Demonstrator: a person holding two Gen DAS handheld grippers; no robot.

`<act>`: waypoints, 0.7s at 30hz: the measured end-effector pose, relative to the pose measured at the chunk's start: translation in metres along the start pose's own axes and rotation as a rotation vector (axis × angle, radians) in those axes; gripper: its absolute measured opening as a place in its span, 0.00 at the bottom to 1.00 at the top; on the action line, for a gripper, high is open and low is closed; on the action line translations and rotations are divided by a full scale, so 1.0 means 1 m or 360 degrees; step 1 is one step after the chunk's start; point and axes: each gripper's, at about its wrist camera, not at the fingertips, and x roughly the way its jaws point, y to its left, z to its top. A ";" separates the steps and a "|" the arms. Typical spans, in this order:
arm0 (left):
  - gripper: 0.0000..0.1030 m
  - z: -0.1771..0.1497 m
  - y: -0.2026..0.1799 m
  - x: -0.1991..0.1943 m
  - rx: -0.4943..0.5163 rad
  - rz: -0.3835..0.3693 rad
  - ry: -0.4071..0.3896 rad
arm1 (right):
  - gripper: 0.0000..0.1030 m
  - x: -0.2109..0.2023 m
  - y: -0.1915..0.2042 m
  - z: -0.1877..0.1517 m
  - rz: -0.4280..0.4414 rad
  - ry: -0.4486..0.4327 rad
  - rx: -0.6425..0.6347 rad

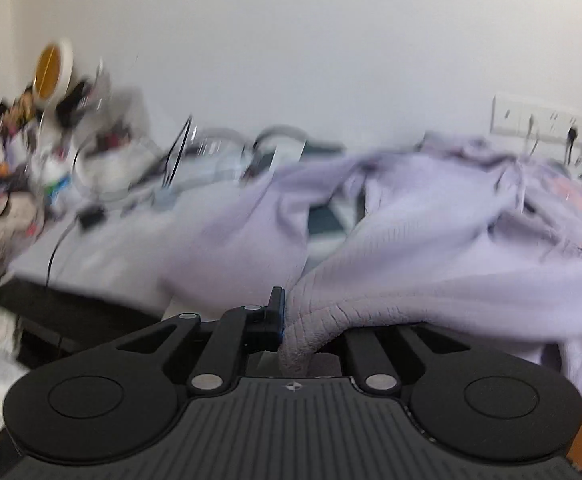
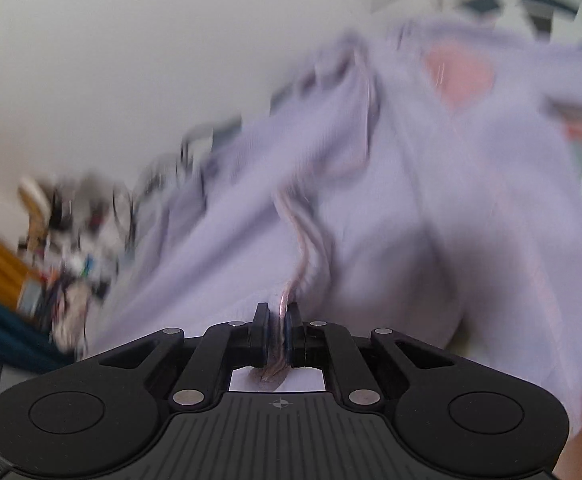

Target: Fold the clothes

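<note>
Gripping a pale lilac ribbed knit garment (image 1: 431,248) at two points along its near edge, both tools are closed on cloth. Low in the centre of the left wrist view, the left gripper (image 1: 291,320) has its jaws pinched nearly together on the thick ribbed hem (image 1: 315,320), which bulges over the right-hand finger and hides it. Low in the centre of the right wrist view, the right gripper (image 2: 278,332) is likewise almost fully closed, clamping a thin pinkish seam or cord (image 2: 291,280) of the same garment, a short tuft of which shows behind the pads. The garment spreads from both grips up toward the middle and right of each frame, lying rumpled across a grey-white bed surface (image 1: 111,248) whose dark checked pattern shows through a gap between its folds. Blurred household clutter (image 1: 51,120) sits at the upper left, and a white wall socket strip (image 1: 539,120) at the upper right. Both views are smeared by motion. To do this step well, the two grips should probably rise together and draw apart evenly, so the edge pulls taut and the body hangs flat; an uneven pull risks twisting the cloth or slipping the thin cord.
</note>
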 end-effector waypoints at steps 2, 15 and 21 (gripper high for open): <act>0.09 -0.014 0.003 0.010 -0.0005 0.0011 0.0105 | 0.23 0.014 -0.006 -0.015 -0.0057 0.0092 0.0005; 0.09 -0.025 -0.002 0.018 -0.0032 0.0064 0.0221 | 0.36 0.004 -0.075 0.001 -0.0509 -0.0159 0.0357; 0.09 -0.022 -0.004 0.019 -0.0016 0.0082 0.0237 | 0.03 0.022 -0.057 0.001 -0.0536 -0.0134 0.0174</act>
